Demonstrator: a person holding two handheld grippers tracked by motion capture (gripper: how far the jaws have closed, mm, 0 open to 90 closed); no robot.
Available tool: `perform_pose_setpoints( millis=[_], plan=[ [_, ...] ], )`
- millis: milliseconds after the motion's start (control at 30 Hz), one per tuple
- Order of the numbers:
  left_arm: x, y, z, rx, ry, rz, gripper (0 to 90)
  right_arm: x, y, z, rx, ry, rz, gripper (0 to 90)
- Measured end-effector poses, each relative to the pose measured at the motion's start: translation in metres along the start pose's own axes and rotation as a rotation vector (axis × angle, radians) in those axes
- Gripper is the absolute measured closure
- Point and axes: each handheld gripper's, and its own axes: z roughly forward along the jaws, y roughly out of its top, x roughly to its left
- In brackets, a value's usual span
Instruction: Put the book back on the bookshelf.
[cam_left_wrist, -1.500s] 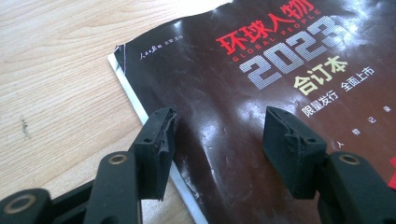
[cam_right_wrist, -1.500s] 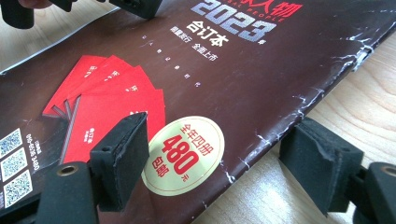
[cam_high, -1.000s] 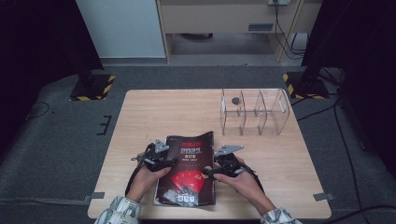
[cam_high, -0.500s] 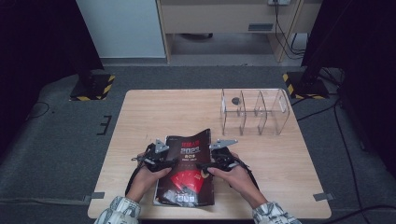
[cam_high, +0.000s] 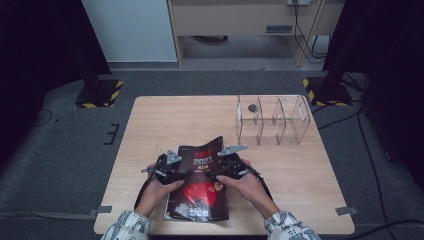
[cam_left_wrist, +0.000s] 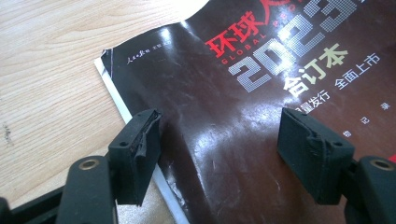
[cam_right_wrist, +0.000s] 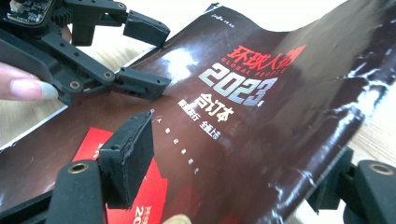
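1. While the magazine (cam_high: 200, 192) lies flat on the table (cam_high: 165, 125) under both sets of fingers, at the person's edge, the step in hand looks like opening its front cover (cam_right_wrist: 261, 93).
2. The left gripper (cam_left_wrist: 224, 135) stands over the spine side. Its fingers are apart and have just been opening, with one pad above the spine edge, the other over the dark cover, and nothing pinched between them.
3. The right gripper (cam_right_wrist: 233, 154) has its fingers wide apart too. The cover's free edge curls up between them, one finger above the glossy face and the other tucked beneath the lifted edge (more a scoop than a pinch).
4. To do it well, I would press the left fingers down near the spine so the magazine cannot slide.
5. The right fingers should then close gently on the cover alone, keeping the pages beneath out of the pinch.
6. Swing the cover over in an arc about the spine, not straight up, since glossy paper creases and slips easily.
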Motion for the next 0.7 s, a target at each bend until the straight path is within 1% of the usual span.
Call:
perform_pose_setpoints(
  millis=[67, 133, 267, 400, 567, 667, 700],
  plan=[
    [0.000, 0.000, 0.000, -0.002, -0.002, 0.000, 28.7, 0.001, 0.002, 0.002, 0.001, -0.003, 0.001, 28.2],
    [0.000, 0.000, 0.000, -0.002, -0.004, 0.000, 28.0, 0.002, 0.003, 0.004, 0.003, 0.006, 0.008, 28.4],
    [-0.001, 0.000, 0.001, -0.004, -0.006, 0.000, 27.0, 0.007, 0.006, 0.008, 0.006, 0.006, -0.003, 28.4],
    [-0.002, 0.000, 0.001, -0.008, -0.007, 0.003, 26.0, 0.011, 0.009, 0.013, 0.020, -0.007, -0.015, 28.5],
    [-0.003, 0.000, 0.002, -0.007, -0.010, 0.007, 24.4, 0.015, 0.012, 0.018, 0.034, -0.017, -0.026, 30.9],
    [-0.004, 0.000, 0.002, -0.009, -0.012, 0.008, 24.2, 0.015, 0.012, 0.018, 0.039, -0.026, -0.032, 32.0],
    [-0.004, 0.000, 0.002, -0.009, -0.013, 0.008, 24.2, 0.014, 0.011, 0.020, 0.051, -0.034, -0.042, 33.6]
  ],
)
